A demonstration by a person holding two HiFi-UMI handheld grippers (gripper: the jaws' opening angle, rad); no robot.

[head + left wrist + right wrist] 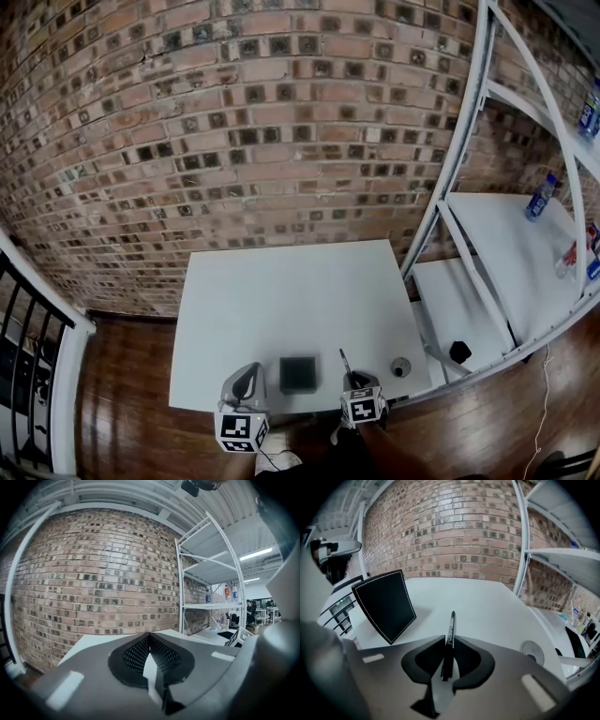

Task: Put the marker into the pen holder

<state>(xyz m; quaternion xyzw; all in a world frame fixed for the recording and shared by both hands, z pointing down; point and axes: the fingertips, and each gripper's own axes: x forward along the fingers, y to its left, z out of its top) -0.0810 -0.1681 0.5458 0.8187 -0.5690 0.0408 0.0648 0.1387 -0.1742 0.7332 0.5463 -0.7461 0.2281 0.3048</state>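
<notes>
- The left tool [248, 375] hangs at the near edge of the white counter [281, 281], toward 7 o'clock in the head view, with its marker cube just off the edge.
- In the left gripper view the left tool [149, 637] has its jaws brought together at the tips, with nothing between them; only the counter top shows through the slit below.
- The right tool [352, 379] is at about 5 o'clock on the counter, also at the near edge.
- In the right gripper view the right tool [449, 641] is clamped on the marker [450, 632], a slim black pen held about halfway along its length.
- The front half of the marker sticks out past the jaws toward 12 o'clock, over the counter top; I cannot tell whether its tip touches the surface.
- In the head view the marker [343, 361] shows as a thin dark line rising from the right tool toward 11 o'clock.
- The pen holder [298, 374], a black square-sided box, stands upright near the counter's front edge between the two tools, at 9 o'clock from the right tool.
- In the right gripper view the pen holder [386, 604] sits at 10 o'clock from the jaws, apart from the marker.
- A small round disc [400, 367] lies at 3 o'clock from the right tool.
- A white shelf rack [506, 234] stands at the counter's 3 o'clock side, with bottles [541, 197] on it.
- A brick wall [253, 112] runs along the 12 o'clock side.
</notes>
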